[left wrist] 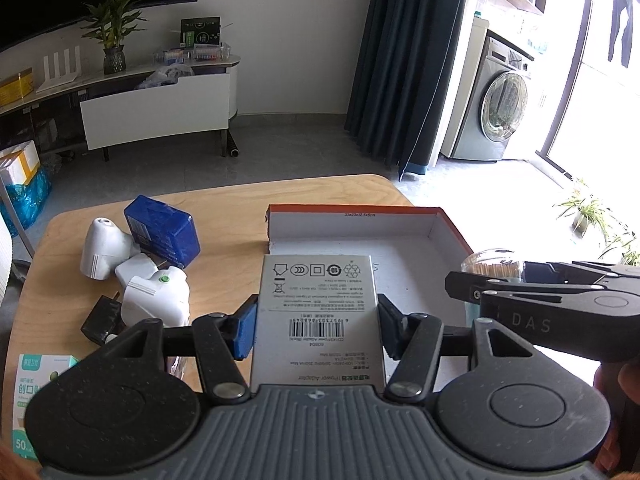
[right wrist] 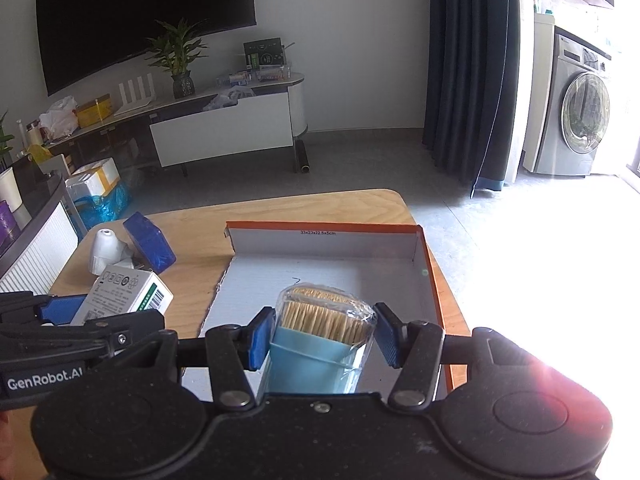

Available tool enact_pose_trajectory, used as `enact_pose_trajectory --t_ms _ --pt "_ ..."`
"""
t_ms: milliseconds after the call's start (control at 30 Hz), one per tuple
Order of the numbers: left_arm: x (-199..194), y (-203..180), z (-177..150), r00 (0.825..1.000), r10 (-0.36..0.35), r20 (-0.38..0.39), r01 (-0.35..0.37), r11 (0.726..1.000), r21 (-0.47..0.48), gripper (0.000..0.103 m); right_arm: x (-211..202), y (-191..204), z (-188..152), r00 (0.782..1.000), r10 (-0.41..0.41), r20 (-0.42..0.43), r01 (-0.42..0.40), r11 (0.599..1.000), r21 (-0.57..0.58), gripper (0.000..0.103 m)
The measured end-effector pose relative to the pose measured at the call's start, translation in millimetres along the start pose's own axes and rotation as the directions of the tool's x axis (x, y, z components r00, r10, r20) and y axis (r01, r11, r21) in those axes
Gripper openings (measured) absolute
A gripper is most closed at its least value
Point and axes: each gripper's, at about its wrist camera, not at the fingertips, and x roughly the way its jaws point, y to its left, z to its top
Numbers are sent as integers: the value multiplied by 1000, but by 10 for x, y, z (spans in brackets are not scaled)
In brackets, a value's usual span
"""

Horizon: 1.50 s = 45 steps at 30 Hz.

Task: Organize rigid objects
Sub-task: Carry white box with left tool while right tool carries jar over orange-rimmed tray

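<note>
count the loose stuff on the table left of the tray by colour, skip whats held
White: 3, a cone-shaped piece, a small block, a plug with a green dot
Blue: 1, a case
Black: 1, an adapter
White-and-teal: 1, a carton
Total: 6

Open tray (left wrist: 452, 224) on table (left wrist: 224, 216), adapters (left wrist: 156, 296) piled left.

Lit by harsh daylight from the right, blowing out the pale tiled floor (right wrist: 540, 240) to white. Reddish lens flare low right. Dim left side; fisheye-bent edges; sharp centre.
</note>
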Motion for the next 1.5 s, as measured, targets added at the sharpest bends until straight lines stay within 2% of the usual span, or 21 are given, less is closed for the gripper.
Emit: enact_pose_trajectory --t_ms 433,800,1500 --pt "113 -109 169 1000 3 12 -3 1000 11 59 219 -101 127 1000 2 -8 -2 1000 -17 65" --pt "299 -150 190 1000 5 -30 -5 1000 5 59 423 -214 196 999 -12 -33 11 1000 -18 65" --pt "629 -169 296 998 11 -64 -10 1000 13 59 761 -289 328 997 -7 -73 5 1000 -18 65"
